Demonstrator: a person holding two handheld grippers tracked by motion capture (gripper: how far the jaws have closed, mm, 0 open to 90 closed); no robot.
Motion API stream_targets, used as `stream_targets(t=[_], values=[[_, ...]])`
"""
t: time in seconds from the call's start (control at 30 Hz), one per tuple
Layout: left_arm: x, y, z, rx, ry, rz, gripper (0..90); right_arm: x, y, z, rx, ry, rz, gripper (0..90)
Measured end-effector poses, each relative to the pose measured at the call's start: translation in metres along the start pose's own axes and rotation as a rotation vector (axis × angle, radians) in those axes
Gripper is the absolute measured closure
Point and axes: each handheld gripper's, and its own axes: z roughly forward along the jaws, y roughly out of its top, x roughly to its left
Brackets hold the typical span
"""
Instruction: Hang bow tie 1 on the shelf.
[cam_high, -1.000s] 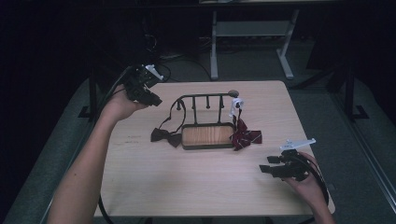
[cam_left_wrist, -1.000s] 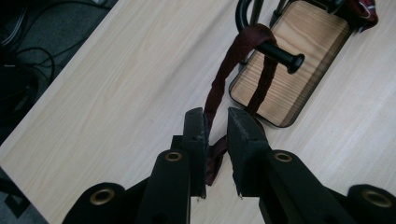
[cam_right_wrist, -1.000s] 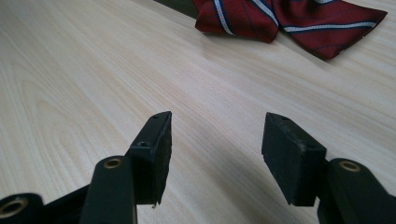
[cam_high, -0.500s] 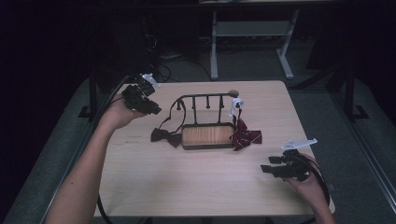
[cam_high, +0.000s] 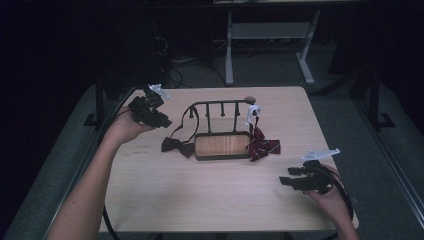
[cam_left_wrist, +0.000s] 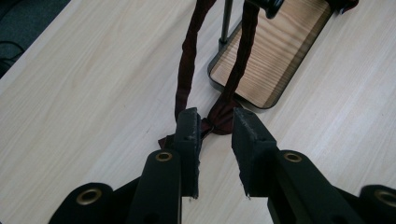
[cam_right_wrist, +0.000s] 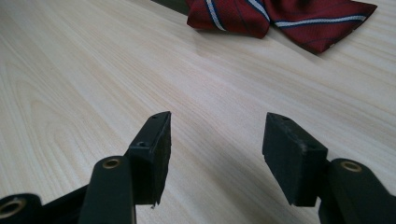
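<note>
Landmark: black rack (cam_high: 220, 107) with wooden tray base (cam_high: 222, 145), mid-table (cam_high: 210, 200).
Dark bow tie (cam_high: 177, 146): flat on the table, touching the tray's left end; strap (cam_left_wrist: 187, 51) running up to the rack's left end.
Striped red bow tie (cam_high: 262, 146): at the tray's right end, strap hung from the rack.
Left tongs (cam_left_wrist: 212, 135): left of the rack, above the dark bow tie, narrowly parted, holding nothing.
Right tongs (cam_right_wrist: 215, 149): near-right of the rack, low over bare table, wide apart, empty.
</note>
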Motion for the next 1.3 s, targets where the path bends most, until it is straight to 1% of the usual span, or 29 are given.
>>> stream_targets(t=[0.4, 0.57, 0.97, 1.13, 1.23, 1.3], values=[[-0.005, -0.008, 0.003, -0.002, -0.007, 0.006, 69.8, 0.000, 0.000, 0.000, 0.000, 0.000, 0.000, 42.0], [-0.007, -0.012, 0.004, -0.006, -0.009, 0.000, 69.0, 0.000, 0.000, 0.000, -0.002, 0.001, -0.001, 42.0], [-0.012, -0.023, 0.011, -0.006, -0.020, 0.002, 66.3, -0.001, 0.000, 0.000, -0.003, -0.003, -0.005, 41.8], [-0.014, -0.029, 0.015, -0.007, -0.026, -0.008, 65.3, -0.001, 0.000, 0.000, -0.002, -0.002, -0.005, 41.7], [-0.015, -0.031, 0.017, -0.005, -0.029, -0.006, 64.3, -0.001, 0.000, 0.000, 0.000, -0.002, 0.000, 41.7], [-0.015, -0.033, 0.017, -0.007, -0.032, -0.011, 62.9, -0.001, 0.000, 0.000, -0.002, -0.004, -0.007, 41.7]])
